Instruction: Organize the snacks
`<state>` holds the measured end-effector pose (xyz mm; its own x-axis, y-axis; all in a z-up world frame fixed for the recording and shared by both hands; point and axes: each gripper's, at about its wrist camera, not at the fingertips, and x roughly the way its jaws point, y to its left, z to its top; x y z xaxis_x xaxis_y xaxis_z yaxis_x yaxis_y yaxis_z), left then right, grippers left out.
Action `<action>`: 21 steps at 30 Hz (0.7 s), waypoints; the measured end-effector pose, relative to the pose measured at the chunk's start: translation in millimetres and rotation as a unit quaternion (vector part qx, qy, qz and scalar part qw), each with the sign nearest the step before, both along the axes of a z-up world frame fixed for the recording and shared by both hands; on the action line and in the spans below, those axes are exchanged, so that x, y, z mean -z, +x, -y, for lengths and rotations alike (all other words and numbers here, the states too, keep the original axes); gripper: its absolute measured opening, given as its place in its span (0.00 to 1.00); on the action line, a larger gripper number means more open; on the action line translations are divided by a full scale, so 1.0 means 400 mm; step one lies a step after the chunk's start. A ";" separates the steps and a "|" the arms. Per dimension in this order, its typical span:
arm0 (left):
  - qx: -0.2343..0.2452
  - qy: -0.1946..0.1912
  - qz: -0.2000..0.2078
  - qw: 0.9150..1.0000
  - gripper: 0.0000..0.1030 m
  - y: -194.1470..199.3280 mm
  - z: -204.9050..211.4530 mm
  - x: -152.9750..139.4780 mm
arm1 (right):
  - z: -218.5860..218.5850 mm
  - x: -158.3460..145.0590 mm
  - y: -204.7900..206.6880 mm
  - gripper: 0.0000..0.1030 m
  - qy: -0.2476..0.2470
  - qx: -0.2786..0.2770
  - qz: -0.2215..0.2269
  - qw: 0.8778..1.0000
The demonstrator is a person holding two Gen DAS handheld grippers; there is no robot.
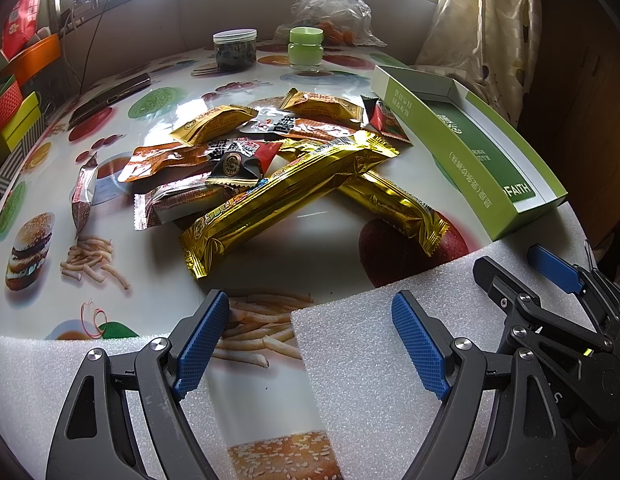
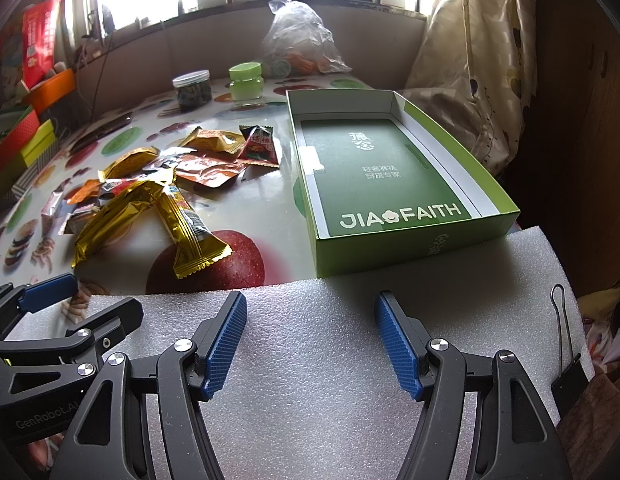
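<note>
Snacks (image 1: 269,168) piled beside seemingly empty green box (image 2: 414,240); both jaws wide, empty.

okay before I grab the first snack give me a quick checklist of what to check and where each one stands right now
1. Left gripper open and holding nothing: ok.
2. Right gripper open and holding nothing: ok.
3. Green box open, nothing in it but its printed liner: ok.
4. Top gold bar free to lift: ok, it lies across the second gold bar with nothing on it.
5. Small packets separated for single picks: not ok, they overlap in a heap.
6. Grippers apart from each other: ok, though they sit close side by side over the foam sheet.
</note>
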<state>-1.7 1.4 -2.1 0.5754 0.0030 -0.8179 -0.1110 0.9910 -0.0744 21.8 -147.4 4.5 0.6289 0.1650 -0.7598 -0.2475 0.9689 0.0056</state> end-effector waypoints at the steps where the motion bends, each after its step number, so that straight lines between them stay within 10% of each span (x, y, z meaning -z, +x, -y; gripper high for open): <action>1: 0.000 0.000 0.000 1.000 0.82 -0.001 0.000 0.001 | 0.000 0.000 0.000 0.65 0.000 0.000 0.000 1.000; 21: -0.028 -0.023 0.026 0.999 0.81 -0.036 -0.132 -0.045 | -0.053 -0.045 0.004 0.64 0.007 -0.081 0.018 0.996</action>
